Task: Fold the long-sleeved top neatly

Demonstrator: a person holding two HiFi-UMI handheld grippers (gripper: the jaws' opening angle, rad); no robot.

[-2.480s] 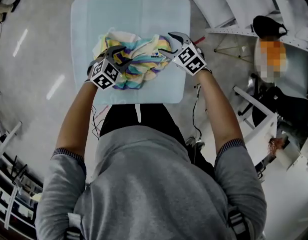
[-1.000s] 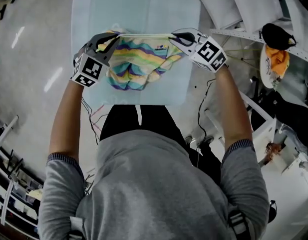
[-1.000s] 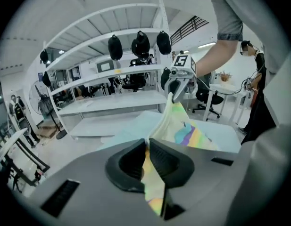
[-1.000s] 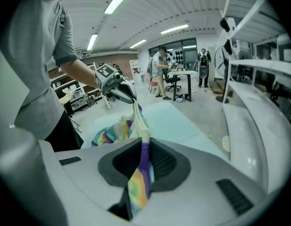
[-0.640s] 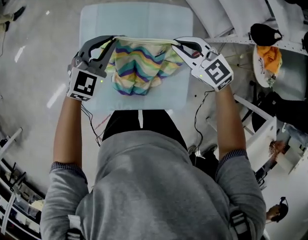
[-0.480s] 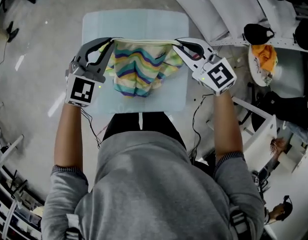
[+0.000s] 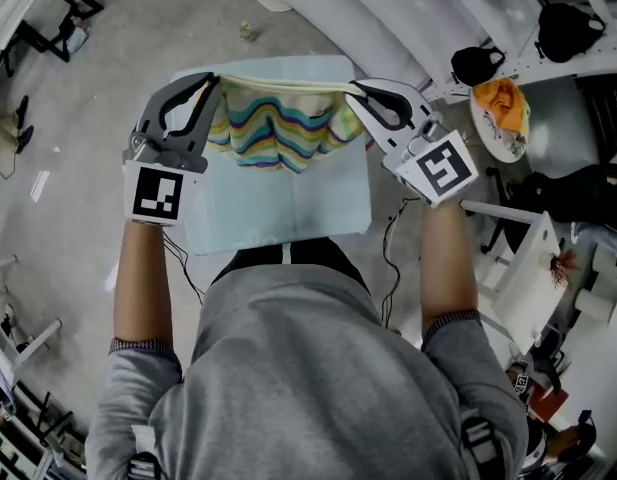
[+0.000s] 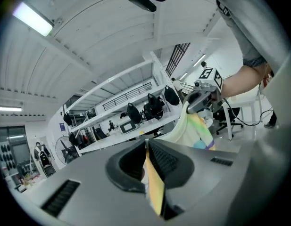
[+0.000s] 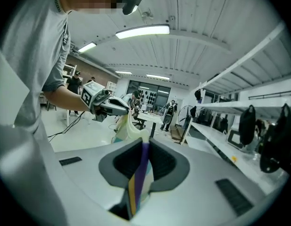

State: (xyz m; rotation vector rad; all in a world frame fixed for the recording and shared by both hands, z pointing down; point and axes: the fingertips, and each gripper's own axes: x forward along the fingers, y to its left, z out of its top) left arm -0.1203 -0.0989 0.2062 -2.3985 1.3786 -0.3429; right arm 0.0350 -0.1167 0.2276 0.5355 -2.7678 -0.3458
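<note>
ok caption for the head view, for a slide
The left gripper and the right gripper clamp the striped top by its upper edge, stretched between them over the pale blue table.

So your table [image 7: 288,203] is a pale blue square top with rounded corners, with faint fold-like lines crossing it, sitting right in front of you on the grey floor [image 7: 78,118]. The near half is just bare blue surface. The far part is hidden behind the striped top [image 7: 283,133], so you can't tell if the hem touches it. On the floor there's a small scrap [image 7: 247,32] just past the far-left corner.
</note>
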